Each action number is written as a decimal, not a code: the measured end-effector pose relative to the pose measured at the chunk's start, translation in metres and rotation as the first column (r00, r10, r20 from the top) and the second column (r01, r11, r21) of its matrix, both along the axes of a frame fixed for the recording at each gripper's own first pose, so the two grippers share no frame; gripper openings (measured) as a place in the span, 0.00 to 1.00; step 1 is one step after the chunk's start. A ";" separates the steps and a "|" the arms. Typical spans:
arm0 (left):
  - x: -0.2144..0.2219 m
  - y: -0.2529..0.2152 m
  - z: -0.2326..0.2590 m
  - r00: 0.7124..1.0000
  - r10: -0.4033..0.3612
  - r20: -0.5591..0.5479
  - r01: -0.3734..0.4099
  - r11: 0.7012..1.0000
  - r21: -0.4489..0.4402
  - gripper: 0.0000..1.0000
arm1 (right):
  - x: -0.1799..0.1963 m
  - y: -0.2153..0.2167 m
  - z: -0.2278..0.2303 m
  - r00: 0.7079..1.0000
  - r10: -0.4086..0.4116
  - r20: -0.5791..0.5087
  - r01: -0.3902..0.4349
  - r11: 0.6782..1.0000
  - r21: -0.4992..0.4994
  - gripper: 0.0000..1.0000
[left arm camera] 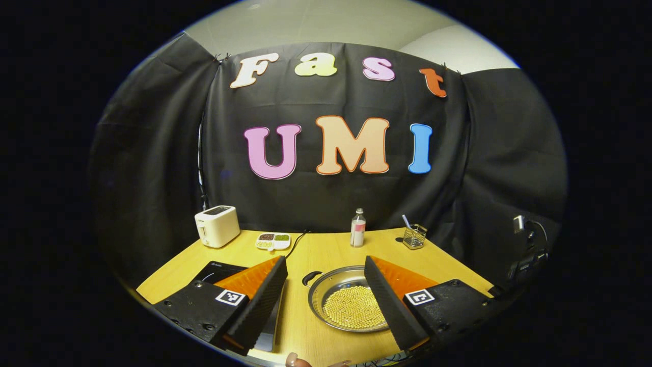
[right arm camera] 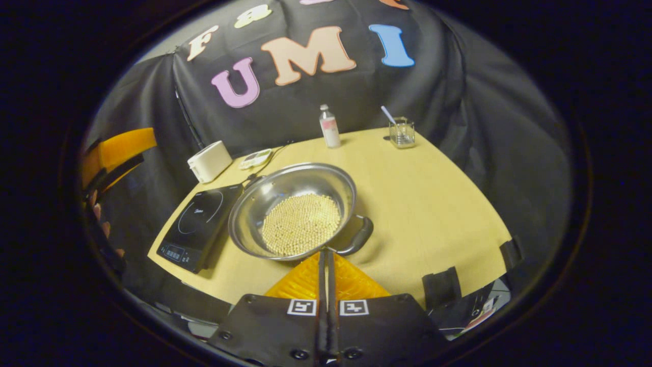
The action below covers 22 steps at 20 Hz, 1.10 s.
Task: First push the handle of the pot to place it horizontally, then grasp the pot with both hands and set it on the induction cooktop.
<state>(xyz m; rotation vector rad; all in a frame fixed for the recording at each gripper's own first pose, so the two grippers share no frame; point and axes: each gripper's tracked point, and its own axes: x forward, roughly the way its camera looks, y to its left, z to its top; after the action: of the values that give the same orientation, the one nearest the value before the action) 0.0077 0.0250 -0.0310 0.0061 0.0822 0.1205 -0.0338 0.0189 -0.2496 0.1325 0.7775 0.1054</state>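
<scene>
Left gripper view: the left hand-held gripper [left arm camera: 326, 298] is spread wide above the counter [left arm camera: 326, 250], fingers framing the pot [left arm camera: 342, 300] of pale beads, nothing between them. The induction cooktop [left arm camera: 216, 272] peeks out behind its left finger.

Right gripper view: the right hand-held gripper [right arm camera: 326, 262] is pinched closed, tips right at the pot [right arm camera: 293, 211] rim beside the near black handle [right arm camera: 357, 235]. The pot sits just beside the induction cooktop [right arm camera: 196, 224].

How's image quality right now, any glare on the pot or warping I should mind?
Left gripper view: sharp, evenly lit, table edge bowed by fisheye. Right gripper view: dimmer at the rim, soft glare on the pot inner wall, beads still distinct, its handle clear.
</scene>
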 end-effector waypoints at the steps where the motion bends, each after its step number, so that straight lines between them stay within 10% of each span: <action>1: 0.000 0.000 -0.002 1.000 0.007 -0.005 -0.007 1.000 -0.002 0.98 | 0.001 -0.001 -0.006 1.000 -0.004 -0.020 0.004 1.000 0.000 0.00; 22: -0.005 0.019 -0.026 0.988 0.127 -0.090 -0.128 0.992 -0.005 0.98 | 0.051 -0.036 -0.057 0.993 -0.008 -0.118 -0.001 0.997 -0.074 0.02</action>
<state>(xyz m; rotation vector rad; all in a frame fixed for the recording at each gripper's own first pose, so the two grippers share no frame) 0.0023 0.0438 -0.0574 -0.0045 0.1732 0.2481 0.0169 -0.0176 -0.3062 0.0705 0.8985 0.0660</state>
